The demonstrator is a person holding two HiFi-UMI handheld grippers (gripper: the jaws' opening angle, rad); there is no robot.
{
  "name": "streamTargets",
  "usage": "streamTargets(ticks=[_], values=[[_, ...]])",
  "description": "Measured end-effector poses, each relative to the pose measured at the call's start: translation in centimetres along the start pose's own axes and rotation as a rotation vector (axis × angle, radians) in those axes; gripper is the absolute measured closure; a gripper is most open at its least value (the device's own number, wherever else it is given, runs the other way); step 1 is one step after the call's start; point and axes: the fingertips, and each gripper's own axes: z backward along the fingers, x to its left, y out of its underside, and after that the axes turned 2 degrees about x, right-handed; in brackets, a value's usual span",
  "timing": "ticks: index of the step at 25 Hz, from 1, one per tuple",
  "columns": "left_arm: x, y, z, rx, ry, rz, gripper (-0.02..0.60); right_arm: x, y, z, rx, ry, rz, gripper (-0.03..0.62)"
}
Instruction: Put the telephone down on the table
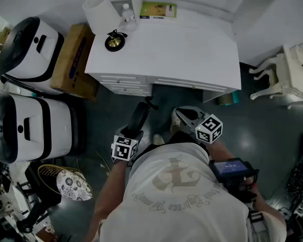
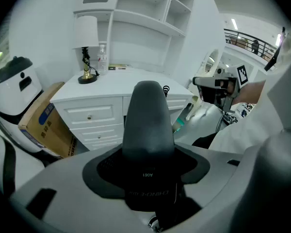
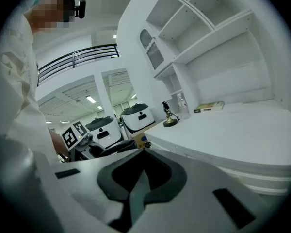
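Observation:
The telephone (image 1: pixel 139 116) is a black handset, held low in front of the white table (image 1: pixel 192 49) and off its top. My left gripper (image 1: pixel 134 133) is shut on it. In the left gripper view the telephone (image 2: pixel 146 125) stands up between the jaws of the left gripper (image 2: pixel 148 178), its rounded end pointing at the table (image 2: pixel 121 79). My right gripper (image 1: pixel 184 117) hangs beside it to the right, near the table's front edge. In the right gripper view the right gripper (image 3: pixel 140 178) has its jaws together and holds nothing, with the table (image 3: pixel 252 130) to the right.
On the table's far left stand a lamp (image 1: pixel 103 14), a bottle (image 1: pixel 126 14) and a book (image 1: pixel 159 9). A cardboard box (image 1: pixel 73 59) leans against the table's left side. Two white-and-black machines (image 1: pixel 30 127) stand at the left, and a white chair (image 1: pixel 288 77) at the right.

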Motion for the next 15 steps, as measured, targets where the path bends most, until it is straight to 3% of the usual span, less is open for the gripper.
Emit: streamTargets(ticks=[5, 15], values=[[-2.0, -0.2, -0.1, 0.004, 0.033, -0.043, 0.304, -0.7, -0.4, 2.6, -0.077, 0.082, -0.035, 0.579], [-3.7, -3.4, -1.4, 0.005, 0.086, -0.139, 0.304, -1.8, -0.3, 4.7, -0.107, 0.158, -0.057, 0.579]])
